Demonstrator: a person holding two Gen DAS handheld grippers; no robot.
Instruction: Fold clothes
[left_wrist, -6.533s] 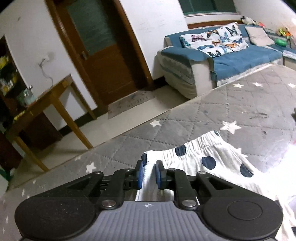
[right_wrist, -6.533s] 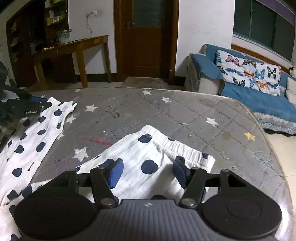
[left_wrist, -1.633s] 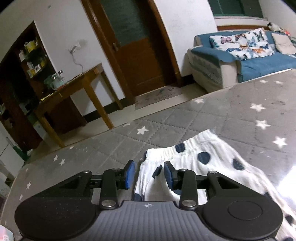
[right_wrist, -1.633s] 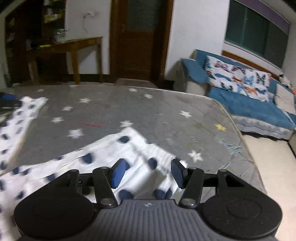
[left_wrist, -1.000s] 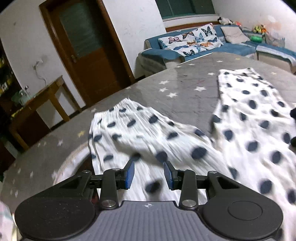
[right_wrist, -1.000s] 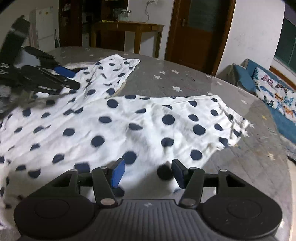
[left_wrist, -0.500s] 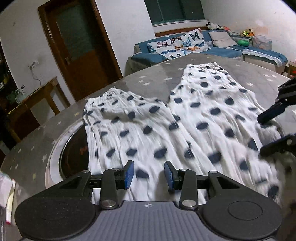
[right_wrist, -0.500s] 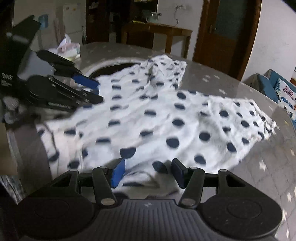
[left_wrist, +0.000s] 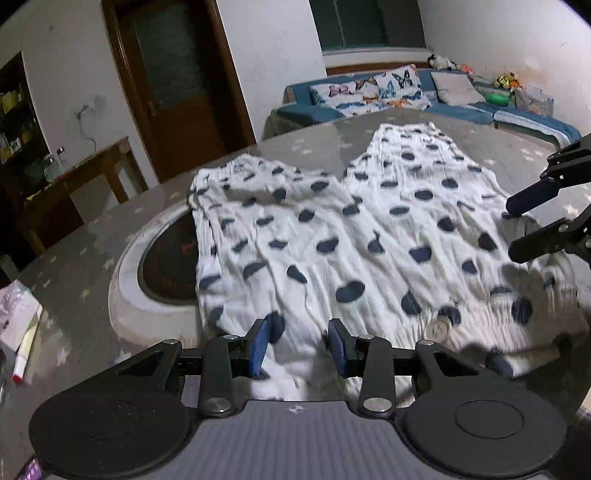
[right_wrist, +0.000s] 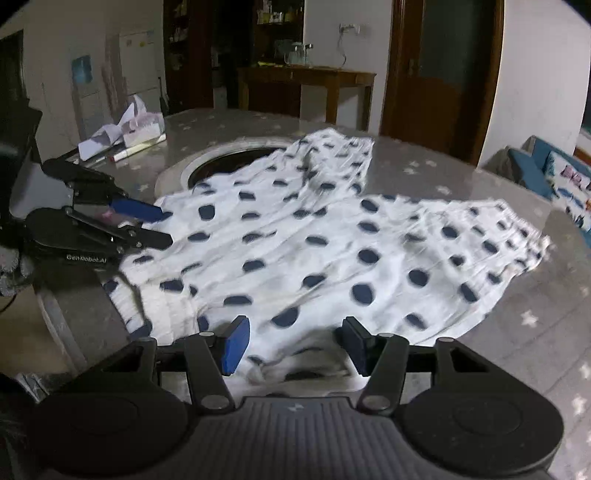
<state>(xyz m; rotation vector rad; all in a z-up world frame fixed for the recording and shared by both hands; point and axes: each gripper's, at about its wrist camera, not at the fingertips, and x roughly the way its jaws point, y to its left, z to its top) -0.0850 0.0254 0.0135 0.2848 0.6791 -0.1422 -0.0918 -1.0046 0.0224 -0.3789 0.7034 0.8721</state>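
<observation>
**Polka-dot trousers spread wide, both tools open at the near edge**

You've got the white polka-dot trousers (left_wrist: 351, 236) laid out flat across the desk (left_wrist: 85, 280), the two legs fanning away from you toward the far rim and one leg lying partly over the round inset (left_wrist: 162, 273) in the desk top. The waistband end bunches up at the near edge, right under your tools.

Your left tool (left_wrist: 298, 345) hovers low over that near edge, jaws parted with cloth showing between them but nothing pinched. Your right tool (right_wrist: 293, 345) is the same story: jaws wide apart, fabric below the gap, no grip (the motion blur makes the exact contact hard to read). In the right wrist view your other tool sits just beside the left side of the waistband.

As for progress: no fold shows anywhere. The garment lies open, full length, a few wrinkles, no layer doubled over another. So the folding itself is all still to be done — legs together, then shortened. A papers pile (right_wrist: 122, 133) sits well apart, out of the way.
</observation>
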